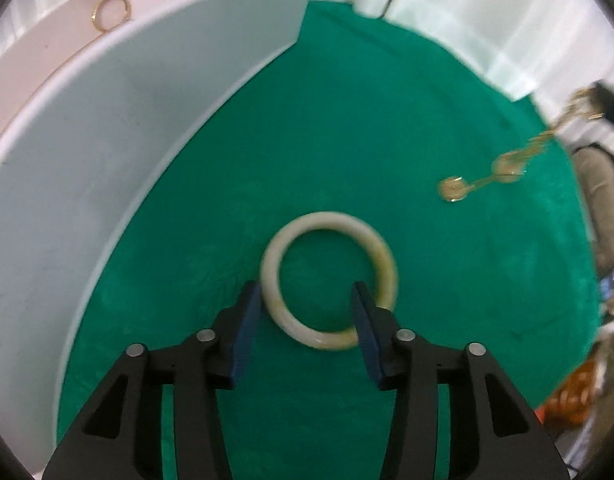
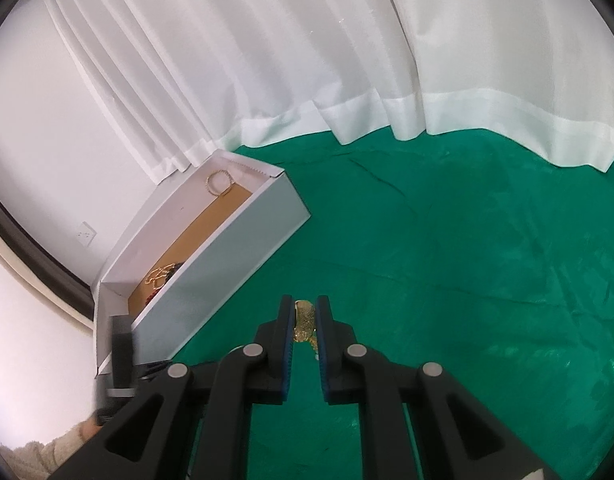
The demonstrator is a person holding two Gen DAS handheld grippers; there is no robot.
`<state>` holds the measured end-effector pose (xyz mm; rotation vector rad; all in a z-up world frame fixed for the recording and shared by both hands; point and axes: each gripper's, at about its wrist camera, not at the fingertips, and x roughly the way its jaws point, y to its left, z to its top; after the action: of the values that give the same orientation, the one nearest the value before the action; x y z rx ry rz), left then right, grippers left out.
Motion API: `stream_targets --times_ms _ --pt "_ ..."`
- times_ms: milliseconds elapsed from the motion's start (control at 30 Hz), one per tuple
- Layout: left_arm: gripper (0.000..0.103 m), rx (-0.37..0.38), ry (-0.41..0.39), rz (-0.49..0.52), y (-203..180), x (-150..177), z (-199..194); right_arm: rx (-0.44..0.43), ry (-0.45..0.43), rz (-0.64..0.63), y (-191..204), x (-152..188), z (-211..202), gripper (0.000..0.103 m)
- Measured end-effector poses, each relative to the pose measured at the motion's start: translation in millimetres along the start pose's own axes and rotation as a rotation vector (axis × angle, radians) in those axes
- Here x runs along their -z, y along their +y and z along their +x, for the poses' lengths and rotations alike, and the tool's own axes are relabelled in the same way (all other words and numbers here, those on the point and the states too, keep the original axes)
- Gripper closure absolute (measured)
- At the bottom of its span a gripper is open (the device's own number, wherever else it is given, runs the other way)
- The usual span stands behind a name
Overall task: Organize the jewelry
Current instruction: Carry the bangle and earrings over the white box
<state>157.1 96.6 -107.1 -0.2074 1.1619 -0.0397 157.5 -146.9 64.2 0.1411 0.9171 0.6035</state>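
Pale jade stone bangle (image 1: 328,280) flat on green cloth worktop (image 1: 347,128), my left claw (image 1: 307,308) spread astride its near rim
Right claw (image 2: 305,320) clenched on gold chain necklace (image 2: 304,319); I should lower left squarely, pinch rim firmly, it looks slippery

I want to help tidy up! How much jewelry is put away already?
Some is done: a gold ring and gold chain lie in the white box. The right gripper holds a gold necklace. The open left gripper straddles one side of the pale bangle on the green cloth.
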Motion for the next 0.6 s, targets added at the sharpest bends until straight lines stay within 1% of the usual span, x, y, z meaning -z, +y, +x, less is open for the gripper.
stream_targets --times_ms 33,67,100,133,167,300,400,467,600 --pt "0.065 -0.033 -0.028 0.024 -4 -2 0 -0.002 -0.001 -0.005 1 2 -1 0.092" --pt "0.074 -0.06 -0.027 0.042 -8 -4 3 -0.002 -0.004 -0.013 3 3 -2 0.092" --pt "0.088 -0.089 -0.039 0.057 -11 -6 4 -0.004 -0.007 -0.02 4 4 -4 0.092" --pt "0.094 -0.103 -0.046 0.063 -13 -8 6 -0.007 -0.009 -0.024 5 5 -6 0.092" --pt "0.094 -0.092 -0.049 0.061 -12 -10 7 -0.014 -0.012 -0.028 7 5 -8 0.092" --pt "0.095 -0.032 -0.035 0.003 -2 -15 6 -0.036 -0.037 -0.039 14 1 -19 0.092" --pt "0.095 0.059 -0.037 -0.067 12 -15 0 -0.053 -0.054 -0.04 18 -1 -27 0.092" --pt "0.095 0.106 -0.052 -0.096 16 -16 -12 -0.064 -0.064 -0.048 23 -3 -32 0.092" --pt "0.095 0.156 -0.1 -0.108 15 -20 -44 -0.082 -0.078 -0.062 33 -10 -39 0.092"
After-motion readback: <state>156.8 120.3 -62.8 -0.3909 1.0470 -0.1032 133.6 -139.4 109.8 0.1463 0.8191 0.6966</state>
